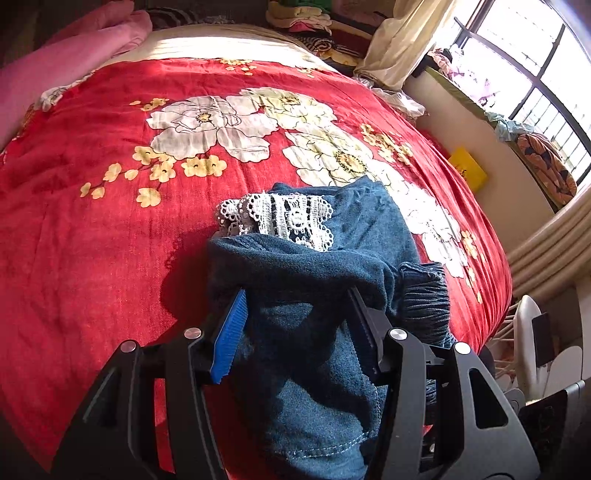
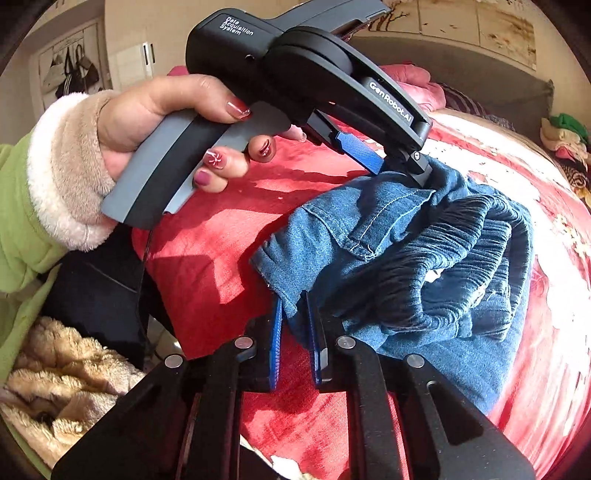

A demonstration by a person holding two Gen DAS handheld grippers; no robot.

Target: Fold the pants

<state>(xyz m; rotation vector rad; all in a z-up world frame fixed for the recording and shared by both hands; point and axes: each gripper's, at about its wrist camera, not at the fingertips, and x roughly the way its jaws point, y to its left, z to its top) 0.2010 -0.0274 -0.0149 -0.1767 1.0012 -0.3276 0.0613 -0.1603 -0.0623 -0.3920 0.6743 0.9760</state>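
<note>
Blue denim pants [image 1: 314,280] with white lace trim [image 1: 280,218] lie bunched on the red flowered bedspread [image 1: 110,221]. My left gripper [image 1: 295,295] holds a thick fold of the denim between its spread jaws. In the right wrist view, my right gripper [image 2: 293,306] is shut on an edge of the pants [image 2: 424,258], whose ribbed waistband [image 2: 472,258] gapes to the right. The left gripper [image 2: 399,166] also shows there, held by a hand [image 2: 166,125], its jaws on the far edge of the denim.
A pink quilt [image 1: 74,55] lies at the bed's head. Piled clothes [image 1: 314,22], a curtain and a window [image 1: 535,74] stand to the right. A yellow box [image 1: 467,168] sits beside the bed. A furry beige blanket [image 2: 62,376] lies at the near left.
</note>
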